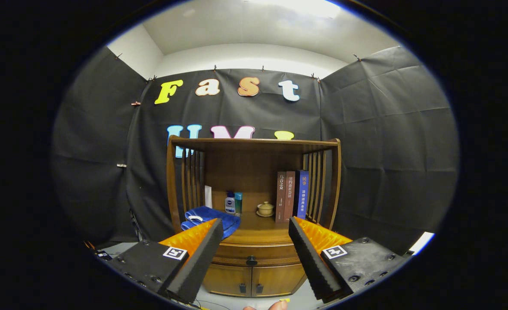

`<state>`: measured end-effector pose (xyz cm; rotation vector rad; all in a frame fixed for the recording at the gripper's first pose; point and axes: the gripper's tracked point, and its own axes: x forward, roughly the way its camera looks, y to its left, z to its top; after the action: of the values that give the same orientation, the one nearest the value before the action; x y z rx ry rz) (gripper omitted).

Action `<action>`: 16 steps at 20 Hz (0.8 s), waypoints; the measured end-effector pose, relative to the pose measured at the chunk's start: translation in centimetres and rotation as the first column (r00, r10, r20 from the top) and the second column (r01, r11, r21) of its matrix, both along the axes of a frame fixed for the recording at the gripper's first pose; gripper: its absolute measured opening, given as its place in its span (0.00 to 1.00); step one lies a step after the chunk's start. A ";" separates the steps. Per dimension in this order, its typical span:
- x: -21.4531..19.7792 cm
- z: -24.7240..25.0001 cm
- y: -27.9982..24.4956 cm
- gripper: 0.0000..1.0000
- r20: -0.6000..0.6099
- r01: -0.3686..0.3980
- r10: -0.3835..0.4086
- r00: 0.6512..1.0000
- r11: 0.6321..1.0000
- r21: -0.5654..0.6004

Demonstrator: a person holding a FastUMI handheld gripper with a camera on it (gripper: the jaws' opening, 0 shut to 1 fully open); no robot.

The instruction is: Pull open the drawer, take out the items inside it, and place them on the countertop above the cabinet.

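A wooden cabinet (254,189) stands ahead against the booth wall. Its drawer (254,254) is closed, with a dark round knob (251,260) at its middle, seen between my two fingers and a little beyond them. The countertop (258,230) lies just above the drawer, under a slatted shelf frame. My gripper (256,224) is open, its foam-padded fingers (202,258) wide apart with nothing between them. The drawer's contents are hidden.
On the countertop sit a folded blue towel (206,217) at the left, two small bottles (233,202), a small lidded pot (265,209) and three upright books (292,196) at the right. Two small doors (251,280) lie below the drawer.
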<state>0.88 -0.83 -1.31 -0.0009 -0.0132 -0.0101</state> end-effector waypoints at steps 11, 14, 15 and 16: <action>8.3 -8.0 1.3 0.98 -0.043 -0.046 0.046 0.998 0.999 -0.002; 10.4 -11.9 1.5 0.98 -0.074 -0.048 0.050 0.996 0.999 0.017; 11.1 -13.1 1.4 0.98 -0.079 -0.045 0.048 0.996 0.998 0.032; 11.8 -14.4 1.4 0.99 -0.090 -0.042 0.046 0.995 0.998 0.038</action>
<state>12.64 0.60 -15.72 0.0347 0.0778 0.0337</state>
